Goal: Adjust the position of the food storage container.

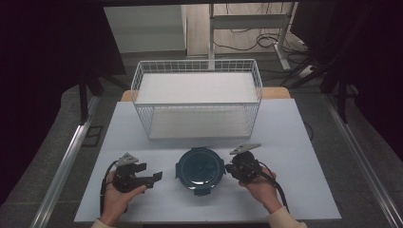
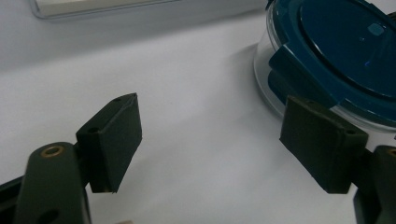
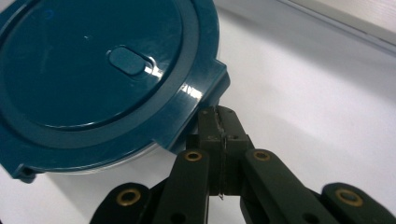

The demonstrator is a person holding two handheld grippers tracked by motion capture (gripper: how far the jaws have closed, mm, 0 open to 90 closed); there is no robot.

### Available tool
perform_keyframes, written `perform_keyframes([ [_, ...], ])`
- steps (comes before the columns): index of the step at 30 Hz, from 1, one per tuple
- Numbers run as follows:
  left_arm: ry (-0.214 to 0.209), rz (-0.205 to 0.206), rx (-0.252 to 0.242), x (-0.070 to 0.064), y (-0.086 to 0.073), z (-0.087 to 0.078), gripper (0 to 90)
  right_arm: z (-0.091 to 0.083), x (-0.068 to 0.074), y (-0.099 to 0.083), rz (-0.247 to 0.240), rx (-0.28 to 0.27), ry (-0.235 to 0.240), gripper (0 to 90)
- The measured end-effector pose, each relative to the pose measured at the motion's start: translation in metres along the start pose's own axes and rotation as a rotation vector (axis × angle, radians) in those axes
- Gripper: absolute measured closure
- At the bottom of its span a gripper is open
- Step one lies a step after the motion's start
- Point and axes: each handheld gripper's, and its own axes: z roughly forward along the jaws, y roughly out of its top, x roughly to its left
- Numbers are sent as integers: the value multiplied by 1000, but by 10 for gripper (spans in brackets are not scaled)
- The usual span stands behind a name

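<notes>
A round clear container with a dark teal clip-on lid (image 1: 199, 168) sits at the front middle of the white table (image 1: 285, 137). My left gripper (image 1: 156, 176) rests to its left, open, with nothing between its jaws. In the left gripper view (image 2: 215, 140) the lid (image 2: 345, 51) and one side latch (image 2: 299, 77) lie just beyond the right-hand jaw. My right gripper (image 1: 229, 168) is shut, its tips against the container's right side. In the right gripper view (image 3: 219, 119) the joined tips sit right under a lid latch (image 3: 210, 86) of the lid (image 3: 88, 70).
A white wire basket (image 1: 197, 64) with a white floor stands behind the container, open side facing the person. The table's front edge runs just below both hands. Table legs and cables show on the floor beyond.
</notes>
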Motion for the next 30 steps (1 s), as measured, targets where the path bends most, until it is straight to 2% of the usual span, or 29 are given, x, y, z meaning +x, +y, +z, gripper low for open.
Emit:
perform_keyframes([
  [6,1,-3,-2,2,0,-1,204,2,1,3,-1,-6,6,900],
  [9,0,-3,-1,2,0,-1,204,2,0,2,13,-11,17,900],
  [15,0,-5,2,2,0,0,204,2,2,2,-10,-10,9,900],
  [18,2,-7,0,2,0,0,204,1,0,0,5,-14,29,900],
  [30,3,-10,-3,4,0,-1,204,1,2,-1,15,-19,46,900],
])
